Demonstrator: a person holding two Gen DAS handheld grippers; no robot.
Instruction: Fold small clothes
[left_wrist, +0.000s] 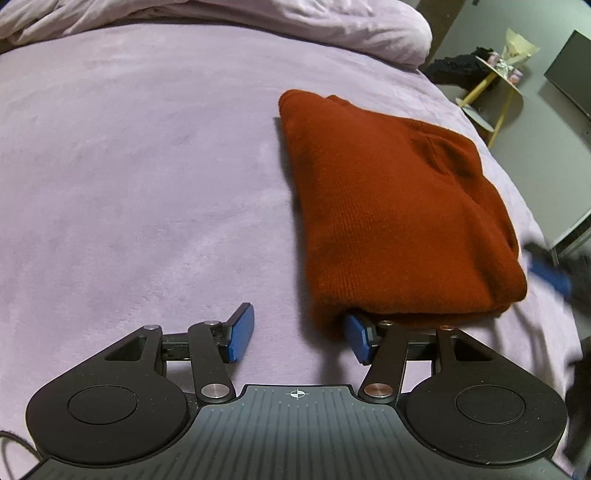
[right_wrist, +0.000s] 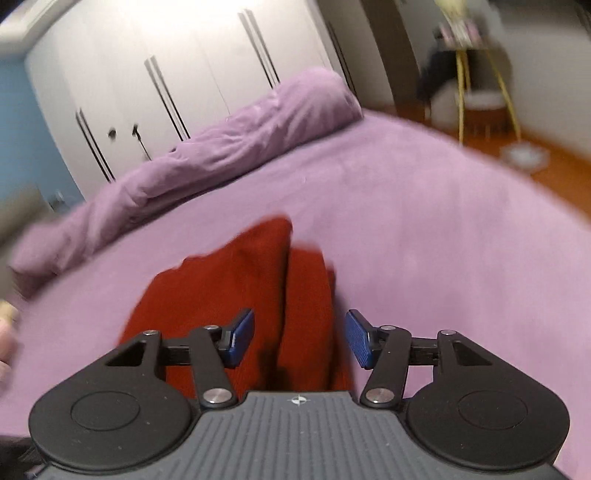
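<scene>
A rust-red knit garment (left_wrist: 399, 221) lies folded into a thick rectangle on the lilac bed cover (left_wrist: 129, 166). My left gripper (left_wrist: 301, 338) is open at its near left corner; its right finger sits under the garment's near edge, its left finger lies on bare cover. The other gripper's blue pad (left_wrist: 550, 277) shows blurred past the garment's right side. In the right wrist view the garment (right_wrist: 240, 280) lies between and beyond the open fingers of my right gripper (right_wrist: 301, 339), which holds nothing. That view is blurred.
A rolled lilac duvet (right_wrist: 221, 147) lies along the far side of the bed. White wardrobe doors (right_wrist: 166, 66) stand behind it. A small yellow-legged side table (left_wrist: 495, 81) with items stands off the bed's right edge, on the floor.
</scene>
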